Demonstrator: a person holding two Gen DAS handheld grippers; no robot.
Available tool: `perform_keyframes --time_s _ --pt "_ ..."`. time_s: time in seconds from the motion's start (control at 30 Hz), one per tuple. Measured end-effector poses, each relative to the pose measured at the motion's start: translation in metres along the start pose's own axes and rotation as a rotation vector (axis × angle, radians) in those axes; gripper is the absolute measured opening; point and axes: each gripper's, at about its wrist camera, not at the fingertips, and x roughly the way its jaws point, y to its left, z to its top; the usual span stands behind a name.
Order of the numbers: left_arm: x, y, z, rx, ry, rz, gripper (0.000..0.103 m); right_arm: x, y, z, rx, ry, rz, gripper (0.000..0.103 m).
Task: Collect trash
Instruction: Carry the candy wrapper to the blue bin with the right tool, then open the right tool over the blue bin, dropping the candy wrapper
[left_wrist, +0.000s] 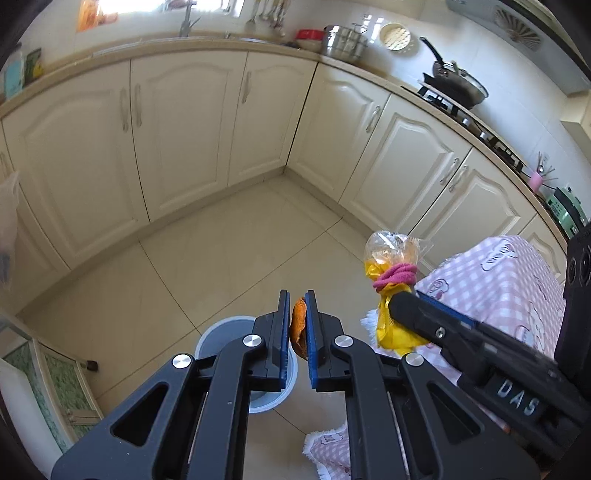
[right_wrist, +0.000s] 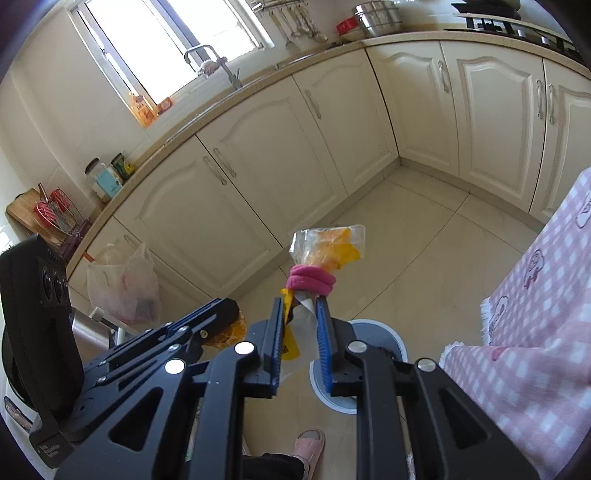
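My left gripper (left_wrist: 296, 322) is shut on an orange peel (left_wrist: 297, 325), held above a round grey trash bin (left_wrist: 236, 328) on the floor. My right gripper (right_wrist: 301, 321) is shut on a yellow snack bag (right_wrist: 327, 245) with a clear top and a pink band (right_wrist: 312, 278) around it. That bag also shows in the left wrist view (left_wrist: 391, 258), right of the left gripper. The bin shows below the right gripper (right_wrist: 380, 334). The left gripper's side shows at lower left in the right wrist view (right_wrist: 207, 325).
A table with a pink checked cloth (left_wrist: 509, 273) stands to the right, also in the right wrist view (right_wrist: 535, 295). Cream cabinets (left_wrist: 184, 122) line the far walls. A plastic bag (right_wrist: 123, 282) hangs at the left. A slippered foot (right_wrist: 310, 443) is below.
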Motion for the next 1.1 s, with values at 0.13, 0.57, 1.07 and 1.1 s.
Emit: perform_keyframes --time_s 0.13,0.57,1.07,1.1 --pt "0.011 0.008 -0.002 -0.021 0.009 0.006 0.026 0.017 -0.002 0.001 0.005 0.021 -0.012 0.017" --pt "0.023 0.043 -0.012 -0.092 0.034 0.064 0.047 0.054 -0.006 -0.003 0.025 0.086 -0.003 0.017" --pt "0.001 0.053 -0.007 -0.111 -0.002 0.066 0.061 0.066 0.006 0.007 0.056 0.065 -0.019 0.029" --pt "-0.001 0.051 -0.007 -0.109 -0.006 0.063 0.061 0.06 0.007 0.007 0.05 0.053 -0.029 0.03"
